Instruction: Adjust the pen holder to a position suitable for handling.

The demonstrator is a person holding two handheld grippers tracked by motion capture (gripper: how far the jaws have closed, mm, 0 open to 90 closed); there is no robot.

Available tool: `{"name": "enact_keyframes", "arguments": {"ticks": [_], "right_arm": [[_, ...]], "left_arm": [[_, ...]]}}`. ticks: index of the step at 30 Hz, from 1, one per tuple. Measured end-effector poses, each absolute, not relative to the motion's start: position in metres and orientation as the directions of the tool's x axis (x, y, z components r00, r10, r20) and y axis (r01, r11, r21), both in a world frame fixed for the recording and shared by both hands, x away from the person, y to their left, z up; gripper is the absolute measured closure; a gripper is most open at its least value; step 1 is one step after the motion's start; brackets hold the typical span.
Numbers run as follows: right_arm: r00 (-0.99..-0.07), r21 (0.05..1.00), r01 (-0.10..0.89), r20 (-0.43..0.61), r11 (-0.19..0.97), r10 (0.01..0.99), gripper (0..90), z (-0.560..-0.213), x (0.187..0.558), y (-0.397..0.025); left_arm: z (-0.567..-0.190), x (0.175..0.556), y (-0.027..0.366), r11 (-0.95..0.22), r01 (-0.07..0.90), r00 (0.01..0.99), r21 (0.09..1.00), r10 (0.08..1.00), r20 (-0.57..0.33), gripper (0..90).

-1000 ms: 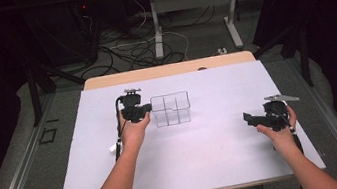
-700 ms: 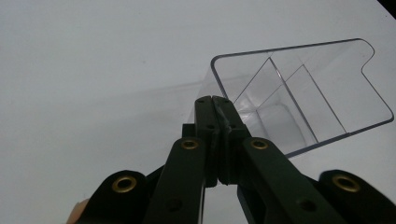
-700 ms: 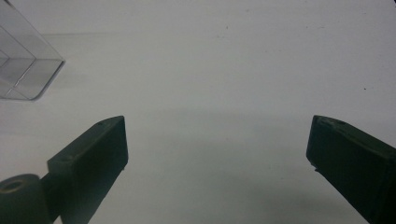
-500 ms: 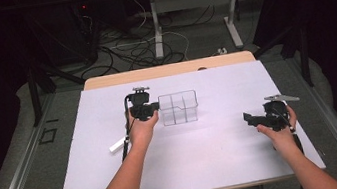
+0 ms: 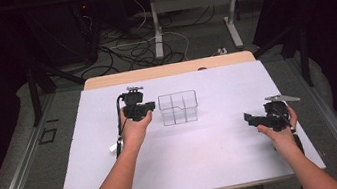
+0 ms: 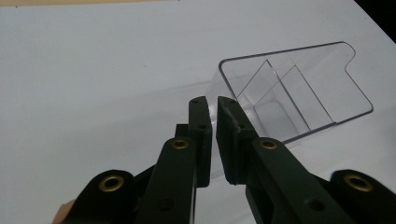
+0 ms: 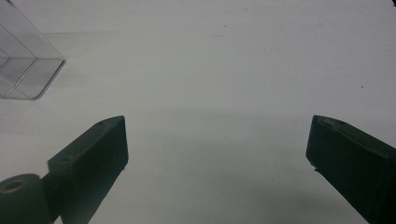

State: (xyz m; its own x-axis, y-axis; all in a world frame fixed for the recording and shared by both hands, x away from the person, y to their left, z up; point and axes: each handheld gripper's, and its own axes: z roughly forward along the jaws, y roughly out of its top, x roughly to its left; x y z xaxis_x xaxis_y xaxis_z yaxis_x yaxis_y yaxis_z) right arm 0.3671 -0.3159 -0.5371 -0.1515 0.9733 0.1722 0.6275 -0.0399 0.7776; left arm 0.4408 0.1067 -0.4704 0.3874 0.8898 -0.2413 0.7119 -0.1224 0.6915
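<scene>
Left tongs point(image 5: 151, 108) sit beside the clear divided box point(image 5: 178, 107) mid-counter point(image 5: 216, 158); right tongs point(image 5: 250, 118) well apart. Left gripper view: jaws clamped on the box wall, partitions plain. Right gripper view: jaws wide apart, box corner at upper left.

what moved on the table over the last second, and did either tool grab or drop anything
The clear box slid to the right across the white table, and the left tool travelled with it at its left wall. In the left gripper view the jaws stand nearly shut at the box's near corner; whether they pinch the wall I cannot tell. The right tool stayed put near the right edge, open and empty.
</scene>
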Motion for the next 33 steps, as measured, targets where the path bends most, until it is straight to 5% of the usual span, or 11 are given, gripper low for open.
{"name": "enact_keyframes", "arguments": {"ticks": [15, 33], "right_arm": [[-0.153, 0.778, 0.627, 0.169, -0.036, 0.974, 5.2, -0.537, 0.367, -0.315], [-0.152, 0.777, 0.629, 0.166, -0.034, 0.974, 5.2, -0.537, 0.365, -0.314]], "left_arm": [[-0.451, 0.427, 0.144, -0.110, 0.704, 0.418, 0.702, 0.863, -0.284, 64.7], [-0.425, 0.405, 0.201, -0.112, 0.662, 0.407, 0.741, 0.884, -0.230, 37.6]]}}
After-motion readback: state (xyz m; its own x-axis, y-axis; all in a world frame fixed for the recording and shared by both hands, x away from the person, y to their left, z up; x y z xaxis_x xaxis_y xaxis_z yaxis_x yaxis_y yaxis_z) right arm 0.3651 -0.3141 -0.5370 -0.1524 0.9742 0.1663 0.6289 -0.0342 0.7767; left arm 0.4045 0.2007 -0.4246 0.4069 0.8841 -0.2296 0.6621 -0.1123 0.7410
